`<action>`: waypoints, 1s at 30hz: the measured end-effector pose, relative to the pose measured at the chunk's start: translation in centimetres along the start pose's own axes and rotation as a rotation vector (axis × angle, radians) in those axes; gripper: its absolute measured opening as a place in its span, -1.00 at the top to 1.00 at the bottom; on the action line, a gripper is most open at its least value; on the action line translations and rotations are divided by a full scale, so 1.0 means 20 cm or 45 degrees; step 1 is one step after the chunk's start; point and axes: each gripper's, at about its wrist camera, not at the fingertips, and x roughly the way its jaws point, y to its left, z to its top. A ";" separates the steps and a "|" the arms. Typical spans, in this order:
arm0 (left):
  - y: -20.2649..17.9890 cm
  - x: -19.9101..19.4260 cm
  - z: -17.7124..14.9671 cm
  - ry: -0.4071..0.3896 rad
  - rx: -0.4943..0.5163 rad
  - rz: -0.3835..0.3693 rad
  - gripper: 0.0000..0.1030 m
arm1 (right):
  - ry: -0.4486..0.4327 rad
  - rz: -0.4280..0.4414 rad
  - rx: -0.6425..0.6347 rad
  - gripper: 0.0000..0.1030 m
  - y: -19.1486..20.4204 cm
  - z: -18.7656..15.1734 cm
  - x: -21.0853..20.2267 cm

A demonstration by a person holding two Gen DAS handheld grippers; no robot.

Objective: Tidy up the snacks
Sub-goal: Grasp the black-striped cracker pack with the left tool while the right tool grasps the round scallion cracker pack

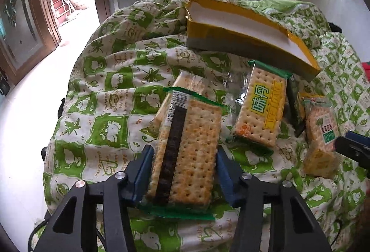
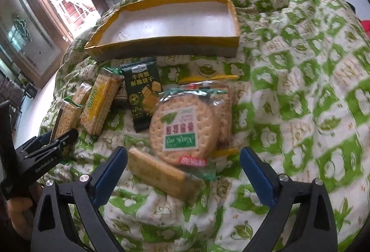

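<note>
Crinkly clear plastic is all that sits between your left tongs (image 1: 185,173) and the cracker pack (image 1: 185,150) they have closed on, blue pads pressing its two long sides, pack lifted off the green-and-white quilt (image 1: 104,113). Squeeze harder and you will likely crack the crackers; ease off and the slick wrapper could slide out, since the pack sticks well forward of the pads and its weight hangs ahead of them.

The yellow-rimmed tray (image 1: 231,37) lies empty beyond the pile, resting tilted on lumpy bedding. Set the pack down on its near wall and the tray may tip or scoot away.

Your right tongs (image 2: 183,173) stand wide apart with nothing gripped, low over a long cracker pack (image 2: 161,175) that lies partly under the round biscuit pack (image 2: 185,129). Close there and you may catch both wrappers, or drag the round one along. The dark green packet (image 2: 143,94) and the yellow-label pack (image 2: 99,104) lie just beside, close enough to be nudged. The two tools are near each other; mind a collision.
</note>
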 end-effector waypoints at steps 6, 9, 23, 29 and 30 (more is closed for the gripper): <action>0.01 -0.03 -0.03 0.001 -0.039 -0.042 -0.07 | 0.024 -0.070 -0.082 -0.90 0.07 0.06 0.10; -0.01 -0.05 -0.03 -0.005 -0.040 -0.062 -0.07 | 0.023 -0.137 -0.138 -0.82 0.11 0.06 0.14; -0.03 -0.10 -0.05 -0.016 -0.041 -0.106 -0.04 | -0.075 0.002 0.005 -0.49 -0.02 0.08 0.11; -0.03 -0.13 -0.04 -0.038 -0.050 -0.112 -0.04 | -0.171 0.004 0.029 -0.49 -0.03 0.09 0.02; -0.02 -0.13 -0.04 -0.041 -0.050 -0.113 -0.04 | -0.181 0.009 0.033 -0.49 -0.03 0.09 0.01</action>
